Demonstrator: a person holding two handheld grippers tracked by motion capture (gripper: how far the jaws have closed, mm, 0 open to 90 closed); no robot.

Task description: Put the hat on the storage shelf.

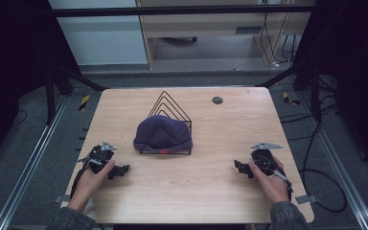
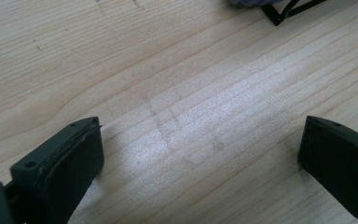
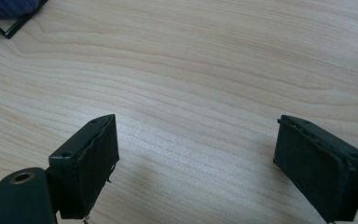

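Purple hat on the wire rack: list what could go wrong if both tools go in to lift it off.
1. The purple hat is draped over the black wire rack; pulling it may drag or tip the light rack along.
2. Both the left tool and right tool stand open over bare table, apart from the hat; a jaw coming in low could catch a wire instead of the fabric.
3. Soft knit may slip from a shallow pinch.
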